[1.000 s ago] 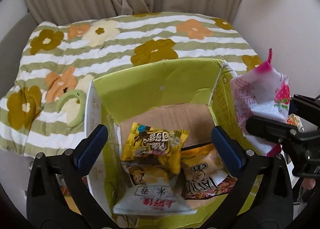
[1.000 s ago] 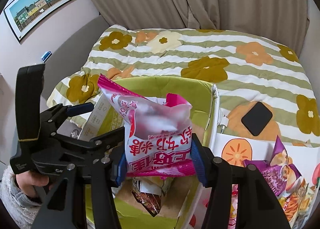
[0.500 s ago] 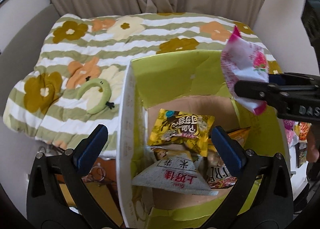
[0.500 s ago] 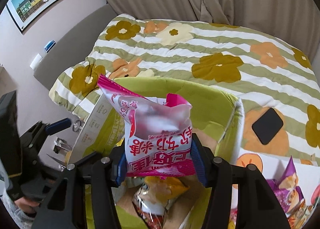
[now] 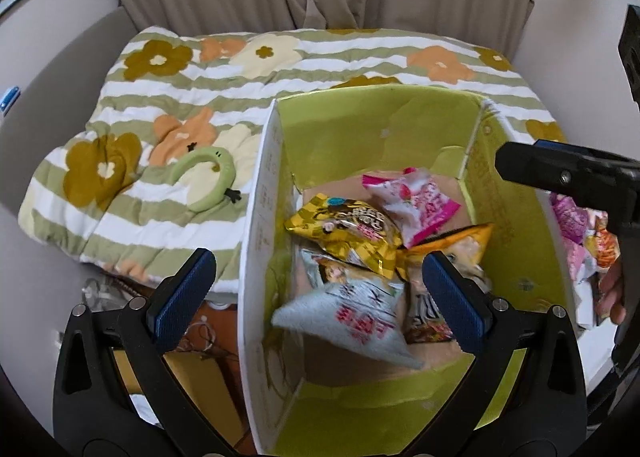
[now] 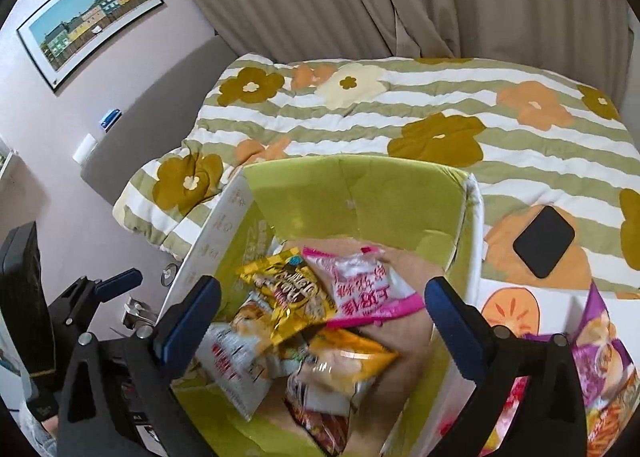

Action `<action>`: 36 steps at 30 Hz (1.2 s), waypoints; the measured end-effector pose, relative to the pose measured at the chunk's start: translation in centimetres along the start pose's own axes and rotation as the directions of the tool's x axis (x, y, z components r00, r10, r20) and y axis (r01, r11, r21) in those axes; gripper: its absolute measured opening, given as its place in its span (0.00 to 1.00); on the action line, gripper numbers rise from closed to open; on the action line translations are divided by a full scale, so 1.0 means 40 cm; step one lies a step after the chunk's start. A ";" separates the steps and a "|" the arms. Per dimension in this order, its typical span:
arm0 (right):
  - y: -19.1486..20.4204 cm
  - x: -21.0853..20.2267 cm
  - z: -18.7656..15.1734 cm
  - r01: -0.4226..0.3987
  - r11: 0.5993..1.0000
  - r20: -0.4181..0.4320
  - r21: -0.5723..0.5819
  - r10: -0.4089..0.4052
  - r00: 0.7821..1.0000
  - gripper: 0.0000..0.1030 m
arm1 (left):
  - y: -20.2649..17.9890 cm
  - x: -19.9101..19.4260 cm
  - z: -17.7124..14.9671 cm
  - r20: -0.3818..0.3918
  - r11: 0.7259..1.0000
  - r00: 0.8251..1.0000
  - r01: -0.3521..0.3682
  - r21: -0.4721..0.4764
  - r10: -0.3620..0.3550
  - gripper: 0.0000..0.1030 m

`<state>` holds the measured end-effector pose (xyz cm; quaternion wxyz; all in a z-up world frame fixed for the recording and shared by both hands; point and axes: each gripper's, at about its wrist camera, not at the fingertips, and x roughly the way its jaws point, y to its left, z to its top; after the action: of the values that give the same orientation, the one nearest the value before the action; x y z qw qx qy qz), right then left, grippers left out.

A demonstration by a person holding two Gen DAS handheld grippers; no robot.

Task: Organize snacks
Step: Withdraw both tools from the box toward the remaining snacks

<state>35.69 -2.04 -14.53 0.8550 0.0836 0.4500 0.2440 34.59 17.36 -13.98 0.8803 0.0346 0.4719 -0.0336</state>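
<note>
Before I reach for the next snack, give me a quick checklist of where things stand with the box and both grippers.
1. Pink packet inside green box: ok.
2. Right gripper clear: ok, jaws just opened, nothing between them.
3. Left gripper free: ok, open and empty.
4. Room left in box: ok, bare floor shows near the far wall.
5. More snacks within reach: ok, purple packet lies right of the box.
6. Box steady: cannot tell.

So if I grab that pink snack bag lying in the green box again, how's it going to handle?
The pink snack bag looks puffy and crinkled, so it is probably light and would dent under the pads. Its glossy film may be slippery; the flat sealed edge seems the safer pinch. It rests loosely, tilted against the yellow bag, so a push would likely slide it across the green box.
</note>
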 end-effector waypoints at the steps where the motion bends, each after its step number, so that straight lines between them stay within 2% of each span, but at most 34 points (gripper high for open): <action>1: 0.007 -0.018 -0.006 0.007 1.000 0.014 -0.009 -0.007 1.000 0.99 | -0.003 -0.016 -0.004 0.012 1.000 1.000 -0.002 0.003 0.002 0.99; 5: 0.035 -0.107 -0.030 0.033 0.999 0.084 -0.037 -0.030 0.996 0.99 | -0.018 -0.088 -0.017 0.071 1.000 0.997 0.002 0.024 -0.004 0.99; 9: 0.046 -0.187 -0.065 0.064 0.998 0.141 -0.007 -0.063 0.988 0.99 | -0.040 -0.150 -0.029 0.119 0.998 0.992 0.048 0.038 -0.052 0.99; 13: 0.052 -0.264 -0.120 0.135 0.991 0.188 -0.001 -0.133 0.973 0.99 | -0.085 -0.199 -0.052 0.139 0.991 0.984 0.103 0.082 -0.114 0.99; 15: 0.043 -0.303 -0.151 0.182 0.983 0.200 0.020 -0.182 0.963 0.99 | -0.109 -0.213 -0.058 0.135 0.989 0.982 0.117 0.094 -0.130 0.99; 21: -0.022 -0.407 -0.257 0.228 0.967 0.201 0.111 -0.246 0.948 0.99 | -0.224 -0.267 -0.127 0.156 0.970 0.967 0.173 0.172 -0.200 0.99; 25: -0.071 -0.453 -0.332 0.254 0.957 0.209 0.139 -0.279 0.937 0.99 | -0.309 -0.277 -0.185 0.150 0.959 0.959 0.209 0.189 -0.239 0.99; 29: -0.137 -0.495 -0.407 0.275 0.949 0.206 0.155 -0.303 0.930 0.99 | -0.390 -0.272 -0.244 0.151 0.962 0.962 0.195 0.191 -0.225 0.99; 32: -0.202 -0.519 -0.464 0.293 0.942 0.172 0.165 -0.320 0.932 0.99 | -0.441 -0.250 -0.286 0.134 0.970 0.970 0.178 0.168 -0.202 0.99; 36: -0.280 -0.545 -0.541 0.370 0.916 0.134 0.154 -0.390 0.911 0.99 | -0.513 -0.202 -0.348 0.105 0.976 0.979 0.161 0.144 -0.177 0.99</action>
<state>11.58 -24.14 -15.28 0.9129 0.0675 0.4010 0.0364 16.72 -1.57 -15.53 0.8961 0.0514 0.4174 -0.1422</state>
